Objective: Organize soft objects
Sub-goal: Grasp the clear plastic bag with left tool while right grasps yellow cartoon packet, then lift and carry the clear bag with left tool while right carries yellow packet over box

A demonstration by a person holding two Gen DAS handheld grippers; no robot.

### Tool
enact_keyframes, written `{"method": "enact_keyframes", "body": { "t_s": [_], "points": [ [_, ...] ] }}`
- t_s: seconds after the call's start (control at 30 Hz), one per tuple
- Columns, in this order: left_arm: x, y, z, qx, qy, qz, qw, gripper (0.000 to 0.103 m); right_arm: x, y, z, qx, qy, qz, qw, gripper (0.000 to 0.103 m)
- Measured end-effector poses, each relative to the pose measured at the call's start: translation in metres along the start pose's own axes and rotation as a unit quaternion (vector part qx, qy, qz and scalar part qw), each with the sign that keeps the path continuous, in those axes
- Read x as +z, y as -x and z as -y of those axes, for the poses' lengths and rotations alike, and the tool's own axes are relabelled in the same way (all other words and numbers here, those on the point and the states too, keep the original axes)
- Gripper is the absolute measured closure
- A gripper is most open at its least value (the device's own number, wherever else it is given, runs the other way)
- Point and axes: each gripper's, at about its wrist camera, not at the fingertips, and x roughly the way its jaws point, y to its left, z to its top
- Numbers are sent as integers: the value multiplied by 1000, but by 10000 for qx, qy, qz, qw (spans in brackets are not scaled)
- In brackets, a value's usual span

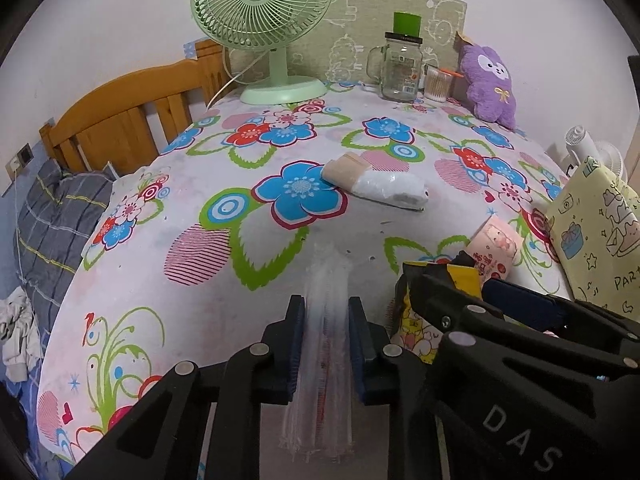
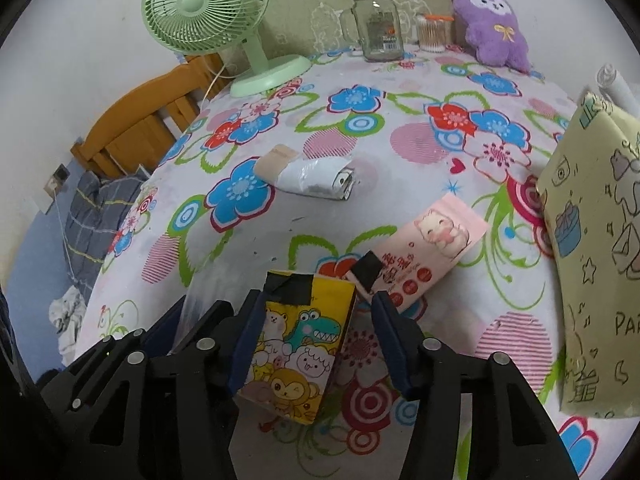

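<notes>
Left gripper [image 1: 326,344]: clamped on a clear plastic pack [image 1: 326,320] above the tablecloth [image 1: 192,208]. Right gripper [image 2: 316,344]: jaws apart around a cartoon tissue pack [image 2: 296,352]; the left pad touches it, the right stands clear. Pink pack [image 2: 424,252] lies just beyond. Glass jar [image 2: 374,28]: empty. Small cup [image 2: 432,34]: holds cotton swabs.

Tissue packs: two, yellow [image 2: 294,344] and pink [image 2: 430,248]. Clear wrapped bundle [image 1: 329,344]: one. Rolled packet [image 2: 310,178]: one. Purple plush [image 2: 494,26]: one. Fan [image 2: 208,12]: one.

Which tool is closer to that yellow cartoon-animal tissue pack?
Right tool: the yellow cartoon-animal tissue pack sits between its open fingers. Left tool is beside it, clamped on clear plastic packaging.
</notes>
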Motion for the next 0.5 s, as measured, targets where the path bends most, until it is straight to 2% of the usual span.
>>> {"method": "enact_keyframes", "body": {
  "t_s": [0.27,0.33,0.5],
  "points": [
    [-5,3,-7,-74,-56,-7,10000,83,-7,-11,-8,124,-113,-78,9998,47],
    [-6,4,-10,-112,-45,-26,9999,83,-7,-11,-11,89,-28,-82,9999,57],
    [-7,8,-7,-211,-33,-42,9998,84,-8,-4,-10,37,-41,-48,10000,68]
  ]
}}
